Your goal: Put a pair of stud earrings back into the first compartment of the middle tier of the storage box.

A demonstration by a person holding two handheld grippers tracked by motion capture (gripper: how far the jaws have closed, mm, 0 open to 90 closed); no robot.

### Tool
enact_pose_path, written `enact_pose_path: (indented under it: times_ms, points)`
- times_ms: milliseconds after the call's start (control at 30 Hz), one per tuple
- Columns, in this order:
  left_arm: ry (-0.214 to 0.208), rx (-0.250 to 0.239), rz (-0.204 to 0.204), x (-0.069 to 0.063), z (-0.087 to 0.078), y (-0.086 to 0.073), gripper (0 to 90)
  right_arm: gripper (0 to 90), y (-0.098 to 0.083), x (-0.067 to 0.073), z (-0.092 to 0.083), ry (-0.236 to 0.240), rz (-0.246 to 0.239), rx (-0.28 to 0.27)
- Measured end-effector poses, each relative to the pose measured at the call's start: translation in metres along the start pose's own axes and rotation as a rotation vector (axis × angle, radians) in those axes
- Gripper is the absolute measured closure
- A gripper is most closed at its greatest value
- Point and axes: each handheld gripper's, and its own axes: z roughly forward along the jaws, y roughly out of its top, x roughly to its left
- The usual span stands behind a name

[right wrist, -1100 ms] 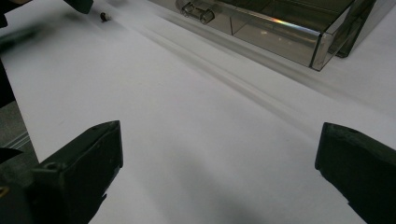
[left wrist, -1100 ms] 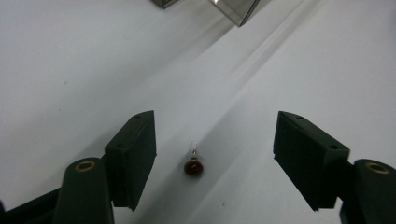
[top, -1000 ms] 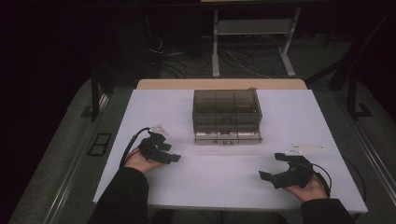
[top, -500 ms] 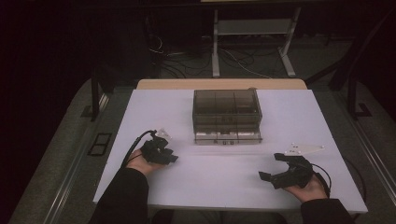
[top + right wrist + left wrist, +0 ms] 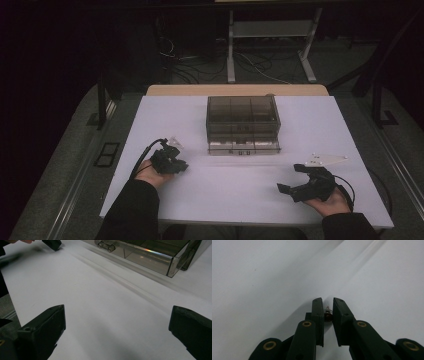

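Black left gripper (image 5: 328, 305) jaws pinch a tiny round dark part (image 5: 327, 315).

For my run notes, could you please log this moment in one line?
left hand-held gripper: just closed on small dark part | right hand-held gripper: open | organizer box: untouched

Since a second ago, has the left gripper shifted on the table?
No. The left gripper sits the same way left of the organizer box. Only its jaws have just been closing, on a small dark part.
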Motion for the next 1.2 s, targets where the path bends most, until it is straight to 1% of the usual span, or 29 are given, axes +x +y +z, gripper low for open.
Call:
enact_pose_path:
  times_ms: [67,100,167,200,267,333,433,467,500,567,700,833,967,1133,1200]
  points:
    - [-0.007,-0.014,-0.017,-0.001,-0.002,0.001,78.6,0.4,0.000,0.000,0.000,0.000,0.001,-0.001]
    - [-0.007,-0.017,-0.007,0.000,-0.004,0.002,78.6,0.4,0.000,0.000,0.000,-0.001,-0.001,-0.002]
    - [-0.012,-0.034,-0.026,0.000,-0.006,0.004,78.6,0.4,0.000,0.000,-0.001,-0.002,0.001,-0.002]
    - [-0.012,-0.042,-0.020,0.001,-0.008,0.005,78.6,0.4,0.000,0.000,-0.001,-0.001,0.004,0.000]
    - [-0.017,-0.058,-0.037,0.001,-0.012,0.007,78.6,0.4,0.000,0.000,-0.001,0.001,0.007,0.000]
    - [-0.019,-0.076,-0.032,0.002,-0.016,0.009,78.6,0.4,0.000,0.000,-0.001,0.000,0.006,0.000]
    - [-0.025,-0.102,-0.037,0.002,-0.021,0.013,78.6,0.4,0.000,-0.001,-0.001,-0.001,0.002,-0.003]
    - [-0.028,-0.109,-0.044,0.002,-0.023,0.014,78.5,0.4,0.000,0.000,-0.001,0.000,0.007,0.000]
    - [-0.030,-0.119,-0.036,0.003,-0.025,0.016,78.5,0.4,0.000,0.000,-0.001,0.000,0.001,-0.001]
    - [-0.038,-0.127,-0.038,0.003,-0.028,0.020,78.5,0.4,0.000,0.000,-0.001,0.000,0.004,0.000]
    - [-0.033,-0.149,-0.030,0.003,-0.034,0.031,78.5,0.4,0.000,-0.001,-0.001,-0.002,0.001,-0.003]
    - [-0.032,-0.164,-0.009,0.002,-0.041,0.043,78.5,0.4,0.000,-0.001,-0.002,-0.002,0.001,-0.005]
    - [-0.030,-0.169,0.016,-0.001,-0.046,0.055,78.5,0.4,0.000,-0.001,-0.002,-0.002,0.000,-0.006]
    - [-0.028,-0.174,0.032,-0.004,-0.048,0.066,78.5,0.4,0.000,-0.001,-0.002,-0.002,0.001,-0.006]
    - [-0.038,-0.178,0.041,-0.006,-0.049,0.071,78.5,0.4,0.000,-0.001,-0.002,-0.001,0.000,-0.007]
